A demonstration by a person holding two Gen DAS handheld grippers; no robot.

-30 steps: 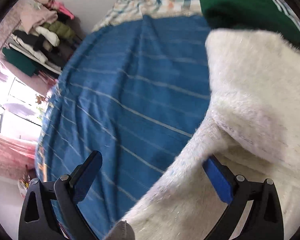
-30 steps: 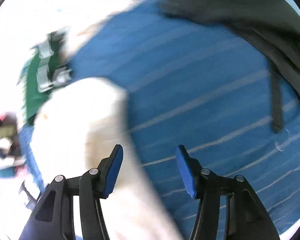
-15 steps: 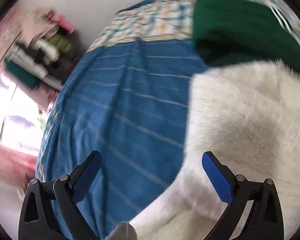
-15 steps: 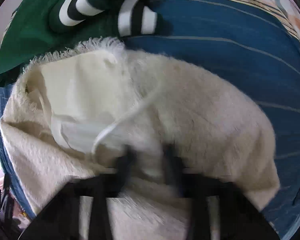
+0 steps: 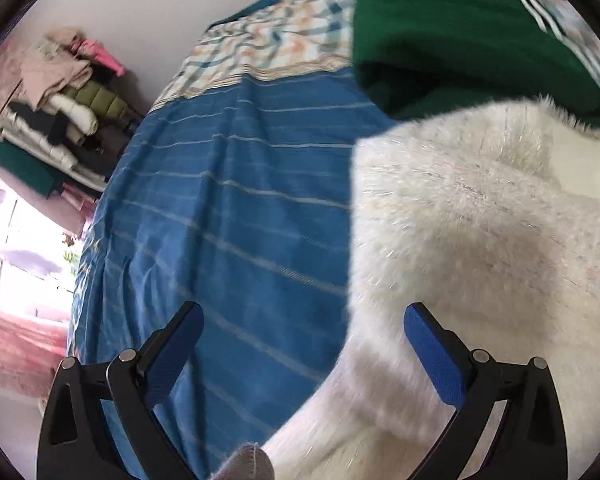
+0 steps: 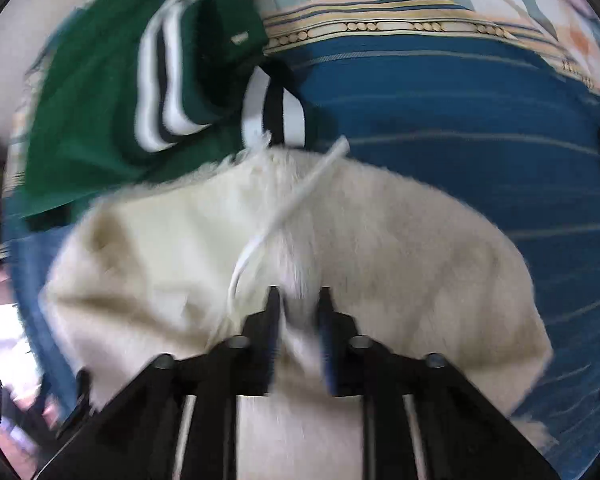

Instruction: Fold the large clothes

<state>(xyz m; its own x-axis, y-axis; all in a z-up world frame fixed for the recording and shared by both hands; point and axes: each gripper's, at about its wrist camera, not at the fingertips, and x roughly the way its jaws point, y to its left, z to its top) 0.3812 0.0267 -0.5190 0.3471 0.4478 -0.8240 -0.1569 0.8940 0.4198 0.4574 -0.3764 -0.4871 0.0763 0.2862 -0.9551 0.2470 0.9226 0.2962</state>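
Note:
A fluffy white garment point(image 5: 480, 240) lies on the blue striped bedsheet point(image 5: 228, 216). My left gripper point(image 5: 300, 344) is open and empty above the garment's left edge, its right finger over the fur. In the right wrist view the same white garment point(image 6: 400, 240) fills the middle, with a white cord point(image 6: 292, 208) lying across it. My right gripper point(image 6: 298, 312) is shut on a fold of the white garment at its near edge.
A folded green garment with white stripes point(image 5: 460, 40) point(image 6: 112, 92) lies beyond the white one, touching it. A checked quilt point(image 5: 268, 44) covers the bed's far end. A pile of clothes point(image 5: 56, 104) is stacked beside the bed at left.
My right gripper swung from the bare sheet onto the white garment and closed on it. The left gripper stayed open while its view tilted up slightly toward the green garment.

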